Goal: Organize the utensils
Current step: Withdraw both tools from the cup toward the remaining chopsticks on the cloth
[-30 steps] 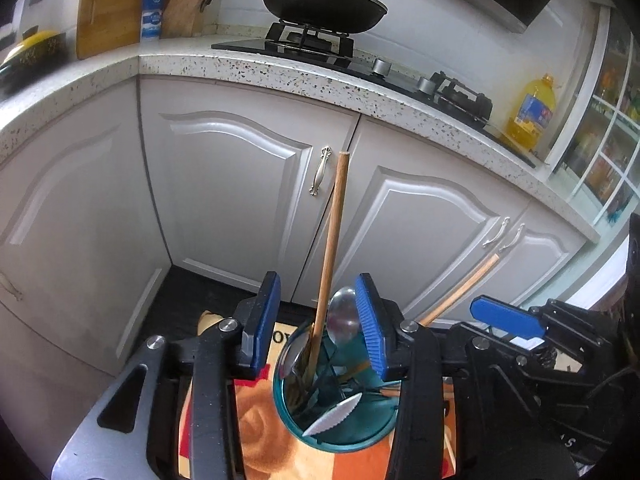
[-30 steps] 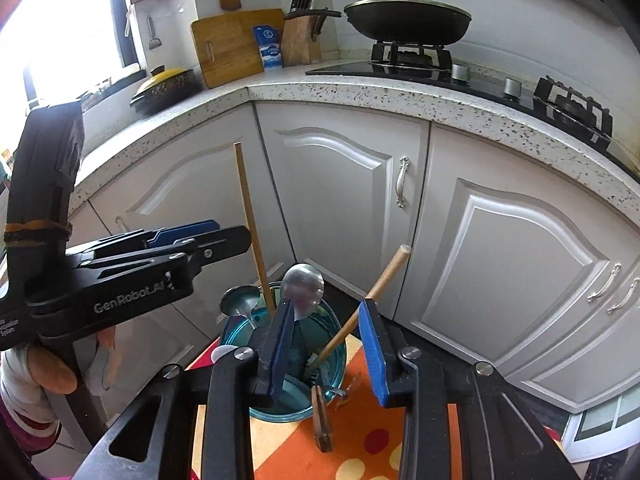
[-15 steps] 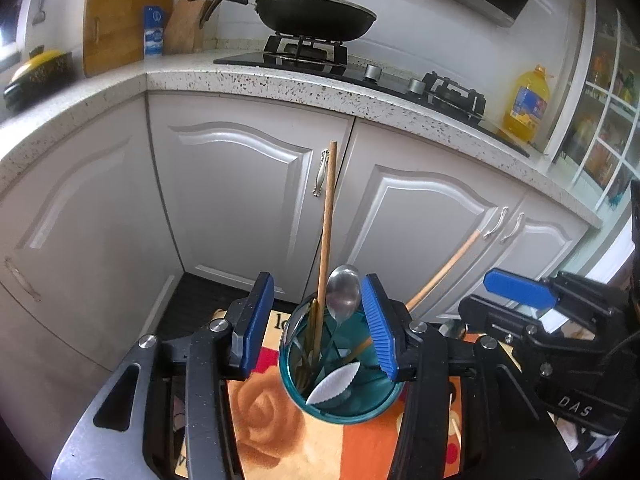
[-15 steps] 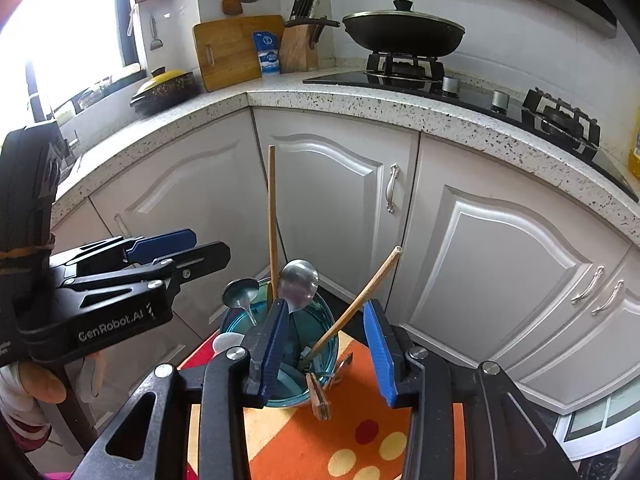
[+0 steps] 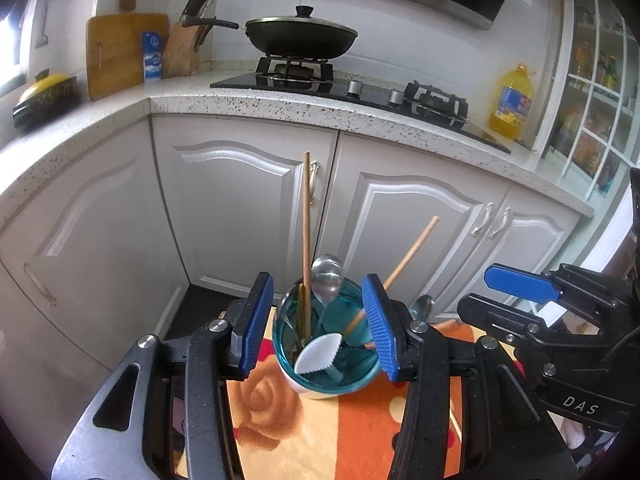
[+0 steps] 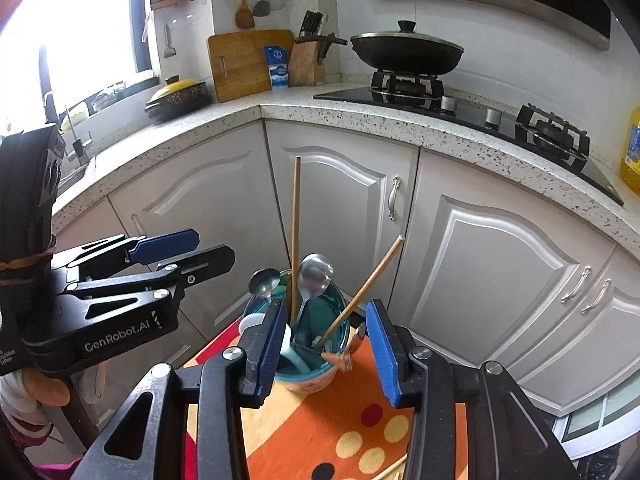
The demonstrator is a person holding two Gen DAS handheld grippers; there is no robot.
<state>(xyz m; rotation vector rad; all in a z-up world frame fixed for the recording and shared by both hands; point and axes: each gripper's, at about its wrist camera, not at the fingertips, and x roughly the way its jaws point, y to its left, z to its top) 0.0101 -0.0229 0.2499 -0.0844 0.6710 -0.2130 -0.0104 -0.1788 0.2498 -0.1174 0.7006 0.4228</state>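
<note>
A teal cup (image 5: 320, 376) stands on an orange patterned cloth (image 5: 320, 432). It holds two wooden chopsticks (image 5: 306, 232), metal spoons (image 5: 327, 276) and a white plastic spoon (image 5: 318, 354). My left gripper (image 5: 318, 332) is open, its blue pads on either side of the cup, apart from it. My right gripper (image 6: 326, 352) is open and empty, also facing the cup (image 6: 308, 376). In the right wrist view the chopsticks (image 6: 296, 232) and spoons (image 6: 314, 274) stick up from the cup. A brown-handled utensil (image 6: 344, 358) lies beside the cup.
White cabinet doors (image 5: 248, 216) and a speckled counter (image 5: 280, 108) stand behind the cloth. A wok (image 5: 300, 38) sits on the hob, an oil bottle (image 5: 514, 100) at the right. A chopstick end (image 6: 390, 470) lies on the cloth (image 6: 360, 432).
Both grippers have pulled back and up from the cup, so more of the counter shows. The cup and utensils stay put. Both stay open.
</note>
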